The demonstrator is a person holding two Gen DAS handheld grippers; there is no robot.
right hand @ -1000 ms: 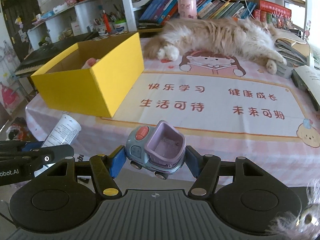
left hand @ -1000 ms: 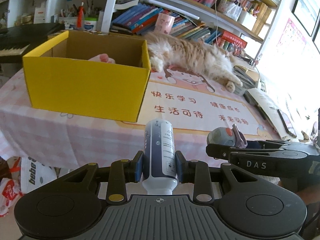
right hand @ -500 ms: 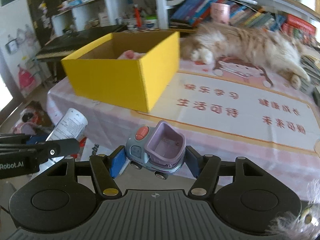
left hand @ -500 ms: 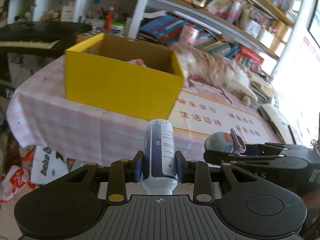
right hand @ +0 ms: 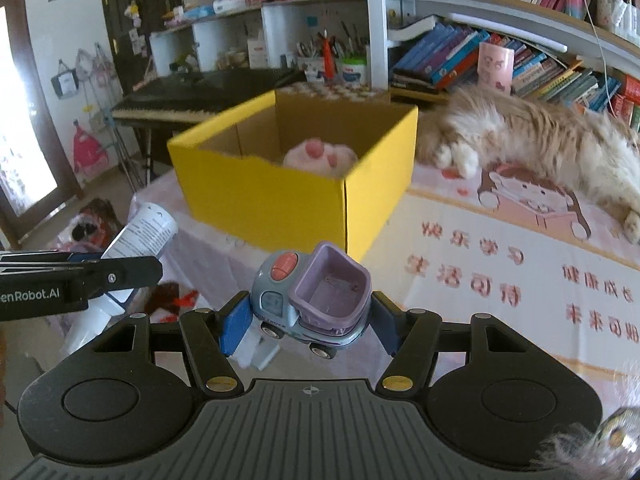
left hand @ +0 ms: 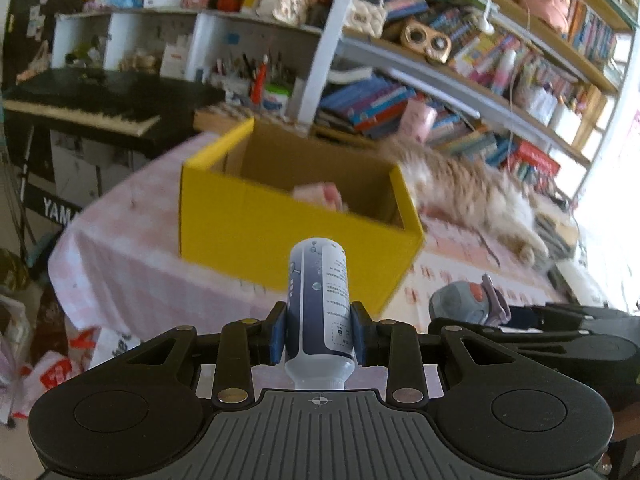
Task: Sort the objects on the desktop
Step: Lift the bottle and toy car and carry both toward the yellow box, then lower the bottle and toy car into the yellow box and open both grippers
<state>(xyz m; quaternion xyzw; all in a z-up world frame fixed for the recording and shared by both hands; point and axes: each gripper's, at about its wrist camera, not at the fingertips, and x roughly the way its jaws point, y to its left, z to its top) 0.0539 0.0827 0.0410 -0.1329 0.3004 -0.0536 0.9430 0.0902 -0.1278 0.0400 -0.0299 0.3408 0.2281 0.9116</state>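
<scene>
left gripper (left hand: 318,338) jaws clamped narrow, right gripper (right hand: 308,322) jaws clamped wider, side by side, angled downward.

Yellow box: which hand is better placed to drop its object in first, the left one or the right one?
Probably the right. Its gripper, shut on the toy truck, faces the yellow box and looks into its opening. The left gripper holds the bottle lower, facing the box wall.

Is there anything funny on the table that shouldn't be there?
Yes. A fluffy cat is sprawled on the table just beside the yellow box, stretched across the printed mat, an odd thing among items being sorted.
</scene>
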